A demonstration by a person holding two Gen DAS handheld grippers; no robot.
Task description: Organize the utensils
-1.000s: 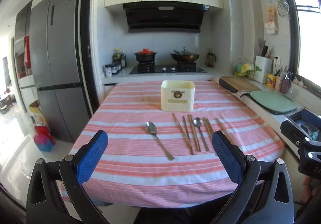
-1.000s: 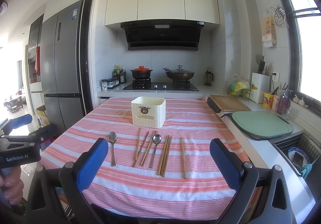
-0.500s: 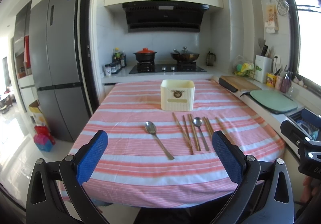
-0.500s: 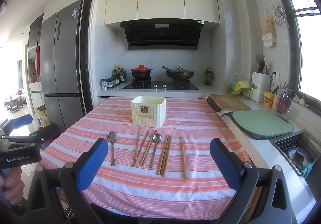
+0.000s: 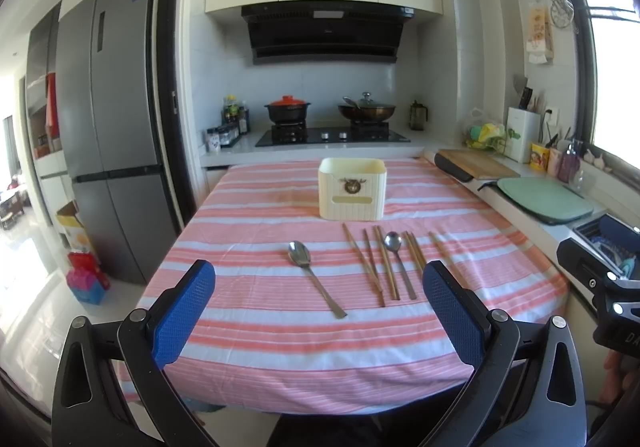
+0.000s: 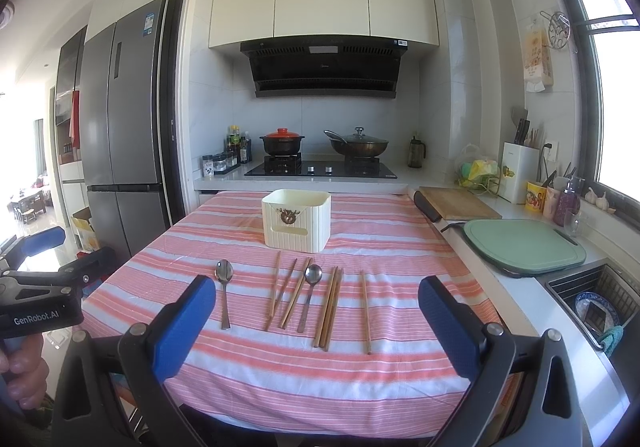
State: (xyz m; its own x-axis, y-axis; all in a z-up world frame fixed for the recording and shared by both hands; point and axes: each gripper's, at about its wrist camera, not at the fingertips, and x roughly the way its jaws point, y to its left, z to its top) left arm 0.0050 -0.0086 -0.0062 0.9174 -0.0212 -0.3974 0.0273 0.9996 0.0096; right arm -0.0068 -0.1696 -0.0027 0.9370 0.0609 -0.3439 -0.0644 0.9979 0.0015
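A cream utensil holder (image 5: 352,188) (image 6: 296,219) stands on the pink striped tablecloth (image 5: 248,287) (image 6: 400,239). In front of it lie a steel spoon (image 5: 313,275) (image 6: 224,293) on the left, several wooden chopsticks (image 5: 370,265) (image 6: 330,311), and a second spoon (image 5: 398,261) (image 6: 310,293) among them. One chopstick (image 6: 365,311) lies alone on the right. My left gripper (image 5: 318,313) is open and empty, short of the table's near edge. My right gripper (image 6: 312,327) is open and empty, also at the near edge.
A counter on the right holds a wooden cutting board (image 6: 456,203), a green board (image 6: 522,245) and a sink with dishes (image 6: 596,307). A stove with pots (image 6: 320,163) stands behind the table. A fridge (image 5: 108,119) is at the left.
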